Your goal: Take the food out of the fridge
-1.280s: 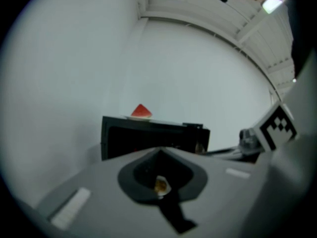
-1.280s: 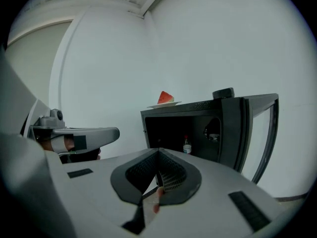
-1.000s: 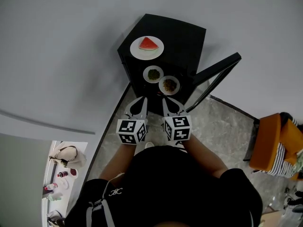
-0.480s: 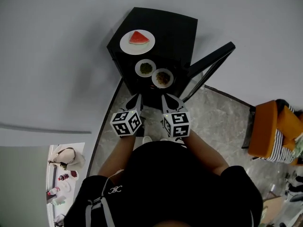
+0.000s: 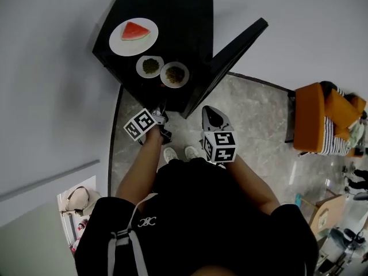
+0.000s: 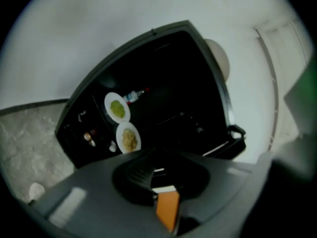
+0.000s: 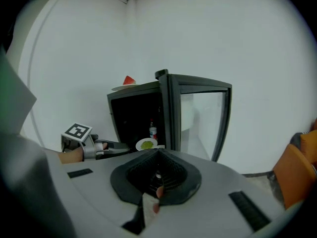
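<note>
Left tongs (image 7: 126, 147) dropped to fridge (image 5: 172, 10) mouth, jaws just parting, empty; right tongs (image 5: 211, 112) closed, empty; green dish (image 5: 150, 66) & brown dish (image 5: 175, 74) prob. light, brittle: pinch rim, keep level.

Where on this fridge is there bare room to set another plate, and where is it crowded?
Free: the fridge top, from the watermelon plate across to the door side. Crowded: inside, two small plates side by side, a bottle behind.
</note>
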`<state>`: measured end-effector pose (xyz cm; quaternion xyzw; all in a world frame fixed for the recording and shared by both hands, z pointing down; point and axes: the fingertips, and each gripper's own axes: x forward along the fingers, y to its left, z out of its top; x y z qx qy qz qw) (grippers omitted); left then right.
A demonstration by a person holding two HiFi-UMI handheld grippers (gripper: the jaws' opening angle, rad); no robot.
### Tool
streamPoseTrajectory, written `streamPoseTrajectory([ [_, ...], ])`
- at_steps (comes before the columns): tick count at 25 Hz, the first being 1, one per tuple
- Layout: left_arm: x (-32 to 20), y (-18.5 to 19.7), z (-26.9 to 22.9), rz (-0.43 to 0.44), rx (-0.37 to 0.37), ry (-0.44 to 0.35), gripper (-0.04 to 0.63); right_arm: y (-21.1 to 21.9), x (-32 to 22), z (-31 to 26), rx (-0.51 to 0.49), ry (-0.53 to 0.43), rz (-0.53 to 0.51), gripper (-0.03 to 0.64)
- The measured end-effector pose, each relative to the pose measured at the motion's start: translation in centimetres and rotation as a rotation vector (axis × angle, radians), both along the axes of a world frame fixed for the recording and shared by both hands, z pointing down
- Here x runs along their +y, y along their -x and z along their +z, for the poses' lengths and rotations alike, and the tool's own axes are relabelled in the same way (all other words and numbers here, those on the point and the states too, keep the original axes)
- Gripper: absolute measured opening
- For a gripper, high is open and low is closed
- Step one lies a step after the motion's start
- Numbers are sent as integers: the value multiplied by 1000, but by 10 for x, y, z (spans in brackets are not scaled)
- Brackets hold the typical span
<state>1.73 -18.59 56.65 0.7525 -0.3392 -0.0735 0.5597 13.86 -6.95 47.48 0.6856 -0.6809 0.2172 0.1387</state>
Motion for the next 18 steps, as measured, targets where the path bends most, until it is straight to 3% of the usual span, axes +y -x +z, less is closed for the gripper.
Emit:
streamPoseTrajectory([
  [4,-19,-22,45,-9,164,203,86,-19,7,8,21,21,93,-6],
  [6,-33,-25,65,-36,195,253,101,-24,2,8,53,19,113,-6],
  [15,-63,-48,147,-9,106,345,166,-42,-4,12,80,33,199,-6],
  [18,-65,-56,162,-7,112,365,166,-47,3,17,84,50,220,-6],
])
